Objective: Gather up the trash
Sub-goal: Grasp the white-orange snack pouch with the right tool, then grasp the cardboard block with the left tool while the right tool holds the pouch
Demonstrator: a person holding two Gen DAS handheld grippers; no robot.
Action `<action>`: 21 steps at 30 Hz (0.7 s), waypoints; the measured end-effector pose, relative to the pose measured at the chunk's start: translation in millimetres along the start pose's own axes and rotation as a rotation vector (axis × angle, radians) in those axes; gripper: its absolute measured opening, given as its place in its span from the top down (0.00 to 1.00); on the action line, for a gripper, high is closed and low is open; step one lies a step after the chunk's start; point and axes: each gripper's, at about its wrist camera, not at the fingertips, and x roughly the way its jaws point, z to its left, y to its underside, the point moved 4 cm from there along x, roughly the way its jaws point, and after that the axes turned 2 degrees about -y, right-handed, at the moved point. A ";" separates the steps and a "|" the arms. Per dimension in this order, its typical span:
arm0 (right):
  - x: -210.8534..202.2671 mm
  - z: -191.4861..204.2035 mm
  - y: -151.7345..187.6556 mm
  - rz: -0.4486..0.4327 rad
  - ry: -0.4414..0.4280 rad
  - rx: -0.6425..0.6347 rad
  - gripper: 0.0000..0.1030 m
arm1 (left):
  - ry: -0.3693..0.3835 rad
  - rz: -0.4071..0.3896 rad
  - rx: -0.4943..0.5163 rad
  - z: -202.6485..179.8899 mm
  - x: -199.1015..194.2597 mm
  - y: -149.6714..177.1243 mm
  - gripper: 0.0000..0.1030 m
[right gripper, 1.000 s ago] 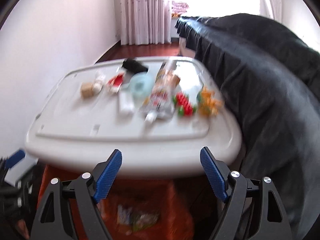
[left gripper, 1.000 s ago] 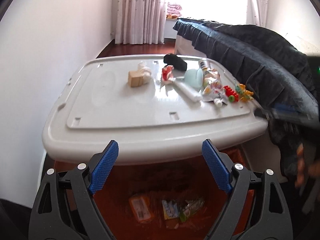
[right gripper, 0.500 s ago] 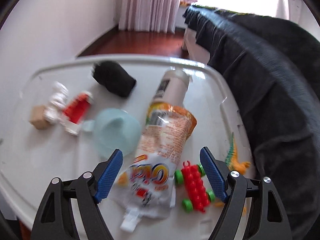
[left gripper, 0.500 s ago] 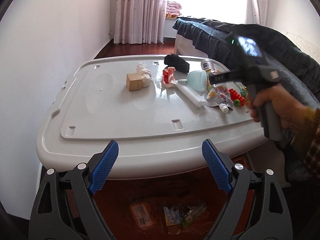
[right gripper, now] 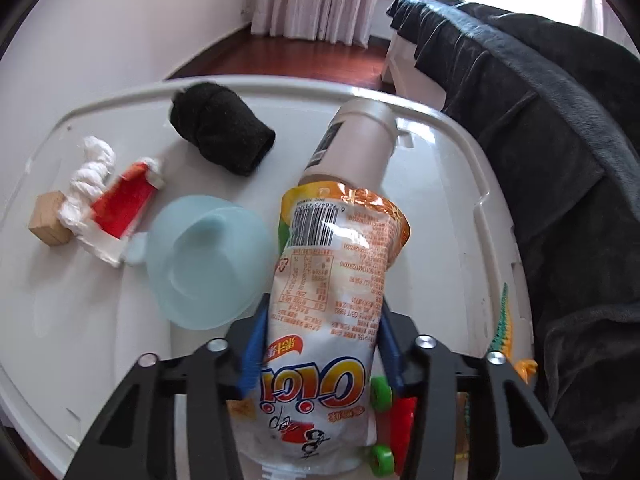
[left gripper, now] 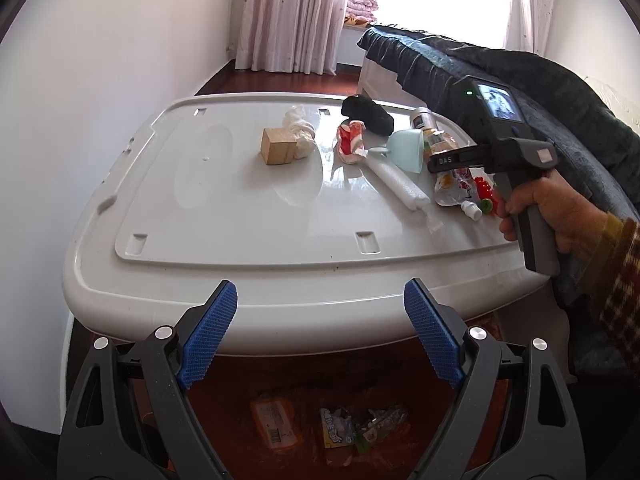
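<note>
A white and orange drink pouch (right gripper: 332, 280) lies on the white table lid (right gripper: 452, 216), its spout end toward me. My right gripper (right gripper: 323, 320) straddles it; the jaws are closing and both blue pads touch its sides. In the left wrist view a hand (left gripper: 556, 208) holds that gripper over the pouch (left gripper: 456, 184). My left gripper (left gripper: 320, 292) hangs open and empty at the lid's front edge (left gripper: 280, 320). Other litter: a red wrapper (right gripper: 124, 204), a twisted tissue (right gripper: 90, 176) and a white foam tube (left gripper: 400, 184).
A pale blue funnel (right gripper: 208, 264), black sock roll (right gripper: 222, 132), white bottle (right gripper: 352, 140), wooden block (right gripper: 48, 224), red toy with green wheels (right gripper: 396, 420) and toy dinosaur (right gripper: 506, 328) share the lid. An orange bag (left gripper: 332, 428) holding wrappers sits below. A dark blanket (right gripper: 552, 140) borders the right.
The right gripper came in over the table, dropped to the pouch and narrowed its jaws around it. The left gripper stayed open and nearly still.
</note>
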 end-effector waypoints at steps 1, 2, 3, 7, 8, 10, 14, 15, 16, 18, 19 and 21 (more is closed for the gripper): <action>-8.5 -0.3 1.0 -0.025 -0.003 0.004 0.57 | -0.001 -0.002 -0.001 0.4 -0.6 -1.1 0.19; -16.5 -1.6 1.1 -0.045 -0.009 0.012 0.57 | -0.002 -0.003 -0.001 1.3 -0.3 -2.6 0.19; -25.1 -2.3 1.6 -0.064 -0.013 0.019 0.57 | -0.002 -0.005 -0.001 2.5 0.0 -4.2 0.19; -70.6 -2.4 1.1 -0.149 -0.059 0.030 0.57 | 0.033 -0.023 -0.008 11.6 8.9 -27.5 0.19; -83.7 -2.2 1.4 -0.170 -0.067 0.023 0.57 | 0.046 -0.024 0.001 14.3 16.1 -38.7 0.19; -102.2 -2.3 1.3 -0.196 -0.091 0.016 0.57 | 0.077 -0.015 0.021 18.4 30.6 -58.5 0.19; -129.5 2.4 2.2 -0.246 -0.132 0.005 0.57 | 0.070 0.008 0.096 29.8 75.2 -97.9 0.19; -135.6 4.0 3.3 -0.259 -0.145 0.004 0.57 | 0.055 0.013 0.109 32.3 86.0 -104.2 0.19; -137.6 4.2 2.2 -0.264 -0.154 0.005 0.57 | 0.033 0.032 0.119 36.9 103.5 -111.9 0.19; -140.1 5.1 0.1 -0.273 -0.175 0.010 0.57 | -0.009 0.058 0.113 44.8 126.6 -120.5 0.20; -141.4 6.4 -0.9 -0.276 -0.181 0.010 0.57 | -0.025 0.068 0.103 47.7 134.8 -123.8 0.23; -144.5 10.4 -0.7 -0.281 -0.180 0.002 0.57 | -0.043 0.086 0.080 53.1 150.5 -129.3 0.26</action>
